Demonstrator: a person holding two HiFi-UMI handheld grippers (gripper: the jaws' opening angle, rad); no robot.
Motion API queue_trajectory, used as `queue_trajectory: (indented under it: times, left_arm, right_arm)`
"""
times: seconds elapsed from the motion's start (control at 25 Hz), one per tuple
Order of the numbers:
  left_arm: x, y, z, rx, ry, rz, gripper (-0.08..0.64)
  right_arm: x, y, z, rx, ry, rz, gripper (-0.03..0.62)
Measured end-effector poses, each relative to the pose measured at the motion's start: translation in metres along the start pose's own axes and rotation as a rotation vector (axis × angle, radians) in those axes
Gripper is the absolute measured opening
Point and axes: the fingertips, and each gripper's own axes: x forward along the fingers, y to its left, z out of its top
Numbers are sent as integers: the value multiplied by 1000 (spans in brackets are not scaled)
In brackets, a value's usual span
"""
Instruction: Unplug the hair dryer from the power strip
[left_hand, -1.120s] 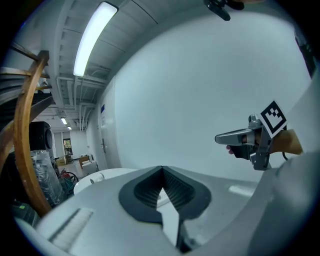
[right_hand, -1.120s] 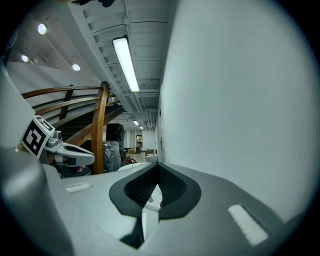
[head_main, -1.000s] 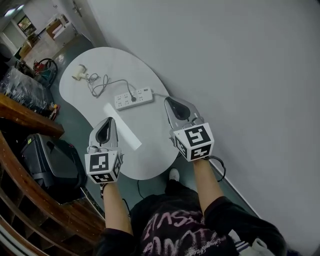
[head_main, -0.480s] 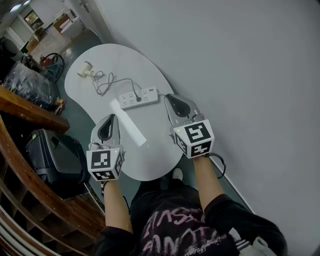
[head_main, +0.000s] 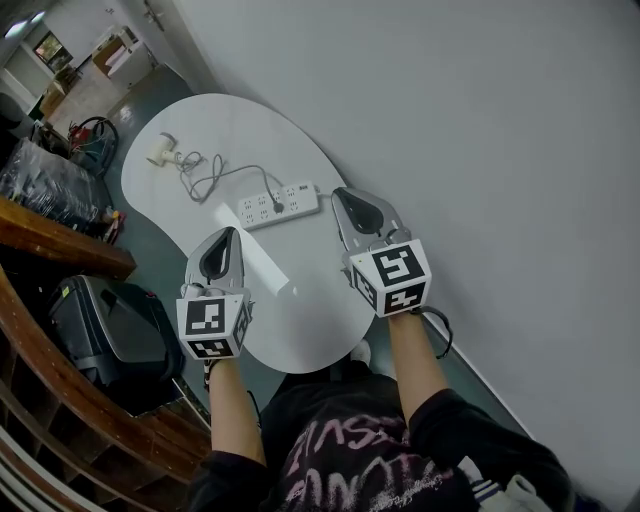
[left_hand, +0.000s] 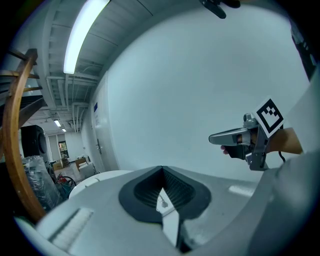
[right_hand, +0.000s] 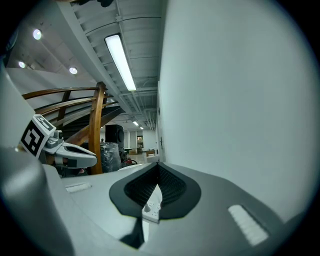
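Note:
A small cream hair dryer (head_main: 158, 150) lies at the far end of the white oval table (head_main: 310, 330). Its dark cord (head_main: 215, 176) loops across to a plug (head_main: 277, 207) seated in the white power strip (head_main: 278, 205). My left gripper (head_main: 224, 237) hovers over the table's near left part, shut and empty, short of the strip. At the strip's right end my right gripper (head_main: 343, 197) is shut and empty too. The power strip (right_hand: 151, 208) shows through the slit of the right gripper (right_hand: 159, 169). The left gripper (left_hand: 162, 171) looks along the table, with the right gripper (left_hand: 220, 138) beside it.
A grey wall (head_main: 480, 150) runs close along the table's right side. A black case (head_main: 100, 325) and curved wooden railings (head_main: 60, 250) stand at the left. Clutter and boxes (head_main: 60, 110) lie beyond the far end. A pale bright streak (head_main: 255, 262) crosses the tabletop.
Both grippers have drifted a little forward over the table toward the power strip, with their jaws unchanged. The hair dryer, cord and strip lie as before.

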Motion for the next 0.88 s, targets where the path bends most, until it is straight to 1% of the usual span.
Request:
queue_trajectory:
  times: [0.36, 0.6, 0.88]
  left_arm:
    - [20, 22, -9, -38, -8, -24, 0]
    - [29, 26, -19, -43, 7, -32, 2]
    - [40, 37, -31, -79, 22, -34, 1]
  right_arm:
    - [27, 8, -7, -16, 32, -13, 20]
    - [41, 9, -15, -7, 57, -4, 20]
    - [57, 9, -24, -8, 80, -3, 20]
